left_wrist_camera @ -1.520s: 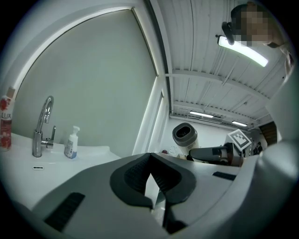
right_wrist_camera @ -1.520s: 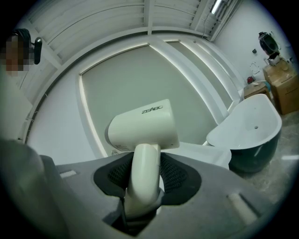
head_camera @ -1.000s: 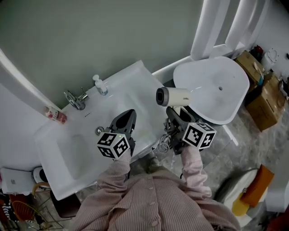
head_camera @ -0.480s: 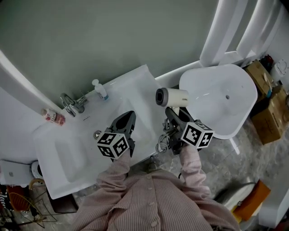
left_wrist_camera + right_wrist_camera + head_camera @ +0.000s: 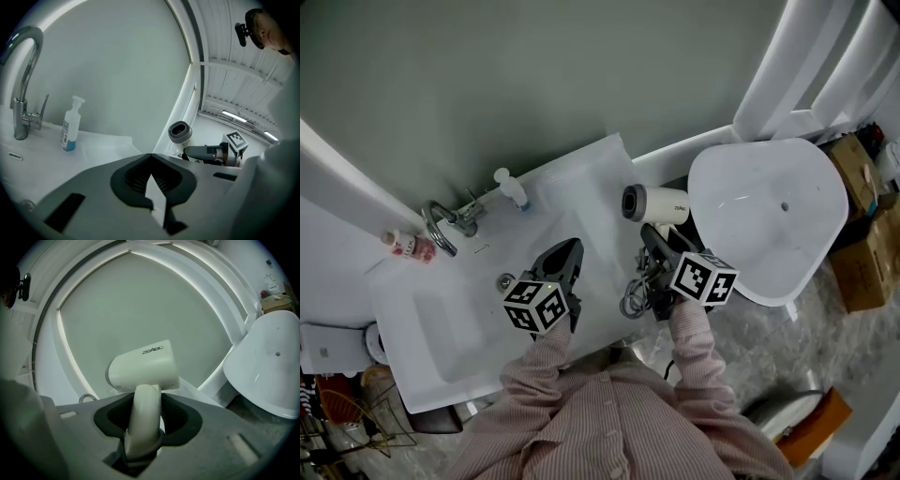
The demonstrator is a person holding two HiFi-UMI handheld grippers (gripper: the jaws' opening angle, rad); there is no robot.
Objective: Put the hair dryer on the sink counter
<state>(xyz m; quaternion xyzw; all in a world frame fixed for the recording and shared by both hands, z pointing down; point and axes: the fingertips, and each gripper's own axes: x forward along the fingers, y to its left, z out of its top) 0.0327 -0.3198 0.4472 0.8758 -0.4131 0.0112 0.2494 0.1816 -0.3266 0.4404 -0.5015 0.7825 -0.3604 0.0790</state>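
Bench layout, looking down

Faucet sits at the back of the bench, pump bottle just right of it. Left tongs hang over the middle, and the hair dryer in the right tongs is by the bench's right end. The tub is right of that.

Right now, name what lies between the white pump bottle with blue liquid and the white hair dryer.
Nothing: the head view shows only bare white sink counter between pump bottle and hair dryer.

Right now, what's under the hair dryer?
The hair dryer is held by its handle in the right gripper, over the right edge of the sink counter. Its cord hangs coiled below the gripper. The surface directly beneath the barrel is covered.
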